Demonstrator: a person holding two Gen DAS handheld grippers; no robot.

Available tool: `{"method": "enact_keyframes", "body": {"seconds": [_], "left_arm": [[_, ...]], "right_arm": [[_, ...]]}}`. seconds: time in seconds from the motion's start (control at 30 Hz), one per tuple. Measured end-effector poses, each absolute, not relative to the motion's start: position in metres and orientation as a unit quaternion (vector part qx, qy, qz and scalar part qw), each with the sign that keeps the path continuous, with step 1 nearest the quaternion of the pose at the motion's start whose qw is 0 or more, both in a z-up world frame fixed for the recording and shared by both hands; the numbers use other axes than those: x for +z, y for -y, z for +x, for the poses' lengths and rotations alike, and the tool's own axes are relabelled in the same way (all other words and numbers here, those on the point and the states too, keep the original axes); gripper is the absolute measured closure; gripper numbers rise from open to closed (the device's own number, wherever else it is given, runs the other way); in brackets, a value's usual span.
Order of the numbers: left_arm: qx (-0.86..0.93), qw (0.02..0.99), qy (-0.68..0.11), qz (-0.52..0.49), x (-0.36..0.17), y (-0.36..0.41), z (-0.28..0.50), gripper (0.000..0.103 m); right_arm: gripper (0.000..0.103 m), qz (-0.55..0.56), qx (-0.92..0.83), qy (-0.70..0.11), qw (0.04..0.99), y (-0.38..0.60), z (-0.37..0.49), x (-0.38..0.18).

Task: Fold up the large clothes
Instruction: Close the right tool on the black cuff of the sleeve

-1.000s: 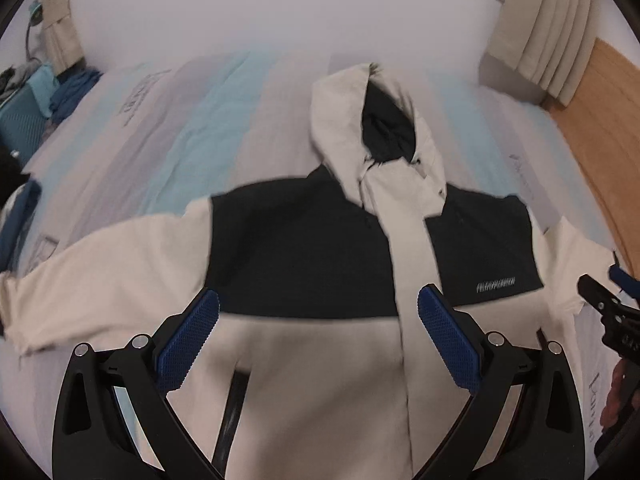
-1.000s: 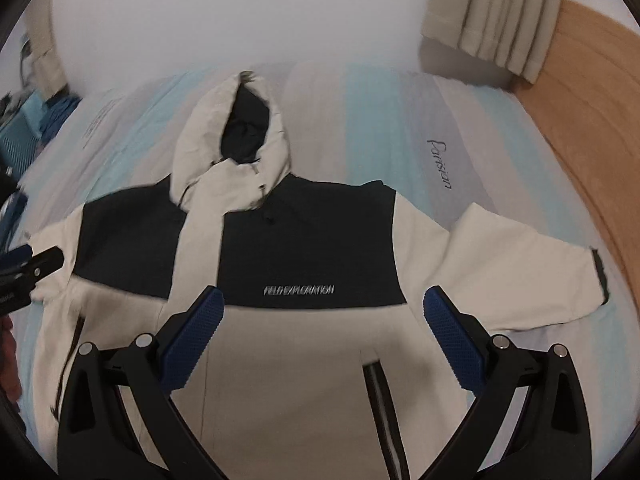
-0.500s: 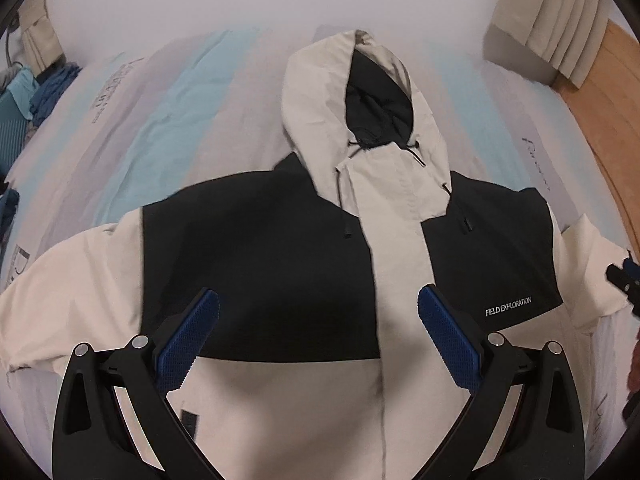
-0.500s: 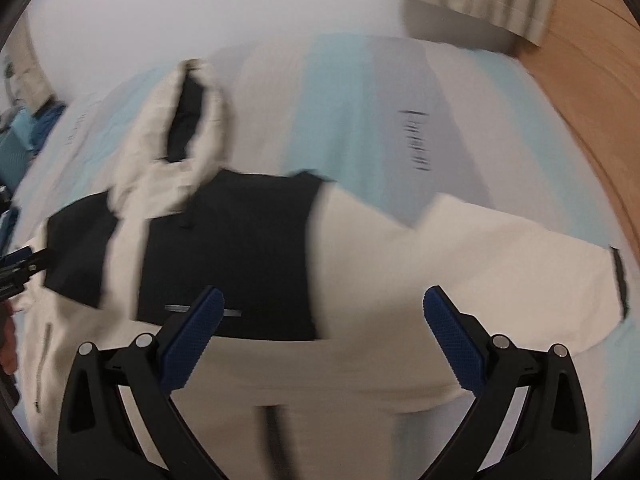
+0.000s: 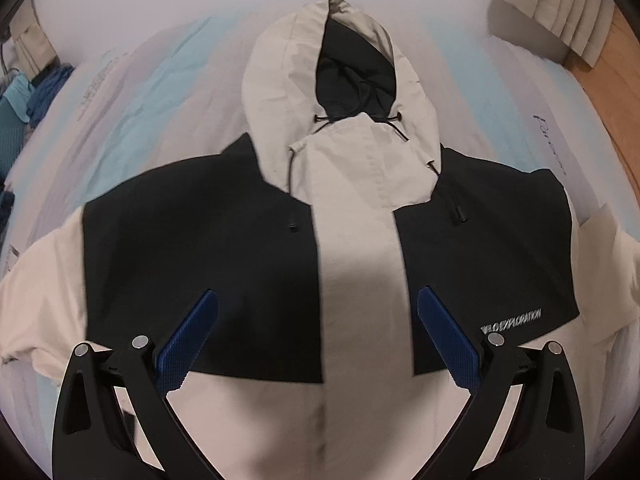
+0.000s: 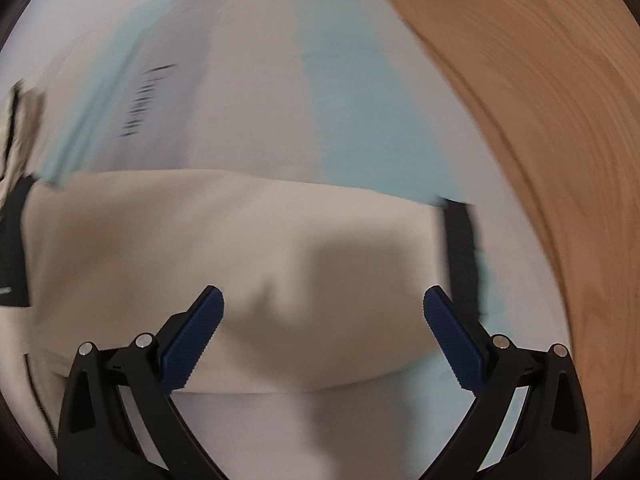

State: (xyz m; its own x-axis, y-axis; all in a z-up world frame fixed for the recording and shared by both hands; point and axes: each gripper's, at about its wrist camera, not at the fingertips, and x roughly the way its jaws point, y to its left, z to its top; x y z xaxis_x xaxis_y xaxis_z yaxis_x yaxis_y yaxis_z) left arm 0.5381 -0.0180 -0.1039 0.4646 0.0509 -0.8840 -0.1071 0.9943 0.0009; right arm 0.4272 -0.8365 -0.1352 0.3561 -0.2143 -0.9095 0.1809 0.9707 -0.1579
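Note:
A cream and black hooded jacket [image 5: 360,240] lies flat, front up, on a striped bed sheet [image 5: 152,96], its hood [image 5: 344,64] pointing away. In the left wrist view my left gripper [image 5: 318,300] hovers open above the jacket's chest and centre placket, holding nothing. The right wrist view is blurred. There my right gripper [image 6: 322,300] stands open over the cream sleeve [image 6: 240,248], which stretches to the right and ends in a black cuff [image 6: 460,248]. Nothing sits between its blue pads [image 6: 192,340].
The sheet has pale blue, grey and white stripes [image 6: 352,100]. A wooden floor [image 6: 540,120] runs along the bed's right side. Beige curtains [image 5: 560,12] hang at the far right. Blue clothes [image 5: 44,88] are piled at the far left edge.
My left gripper has moved forward and centred over the jacket's chest. My right gripper has swung right, from the chest out over the sleeve toward its cuff. Both stayed open.

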Motion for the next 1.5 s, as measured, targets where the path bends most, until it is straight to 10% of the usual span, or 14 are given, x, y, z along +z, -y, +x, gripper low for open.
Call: {"method": "enact_keyframes", "body": {"seconds": [0.3, 0.53, 1.0, 1.37, 1.5], "left_arm": [[0.034, 0.846, -0.533, -0.003, -0.119, 0.047, 0.556, 0.006], [0.029, 0.841, -0.539, 0.021, -0.124, 0.056, 0.555, 0.006], [0.03, 0.834, -0.55, 0.022, -0.134, 0.064, 0.556, 0.006], [0.032, 0.841, -0.54, 0.034, -0.123, 0.069, 0.553, 0.006], [0.034, 0.843, -0.535, 0.04, -0.123, 0.069, 0.55, 0.006]], "right_arm": [[0.007, 0.025, -0.12, -0.566, 0.815, 0.914, 0.414, -0.162], [0.032, 0.063, -0.11, -0.578, 0.806, 0.946, 0.413, -0.182], [0.047, 0.163, -0.083, -0.583, 0.791, 0.979, 0.412, -0.199], [0.034, 0.145, -0.067, -0.615, 0.772, 0.976, 0.427, -0.21], [0.048, 0.141, -0.076, -0.617, 0.77, 0.97, 0.43, -0.207]]}}
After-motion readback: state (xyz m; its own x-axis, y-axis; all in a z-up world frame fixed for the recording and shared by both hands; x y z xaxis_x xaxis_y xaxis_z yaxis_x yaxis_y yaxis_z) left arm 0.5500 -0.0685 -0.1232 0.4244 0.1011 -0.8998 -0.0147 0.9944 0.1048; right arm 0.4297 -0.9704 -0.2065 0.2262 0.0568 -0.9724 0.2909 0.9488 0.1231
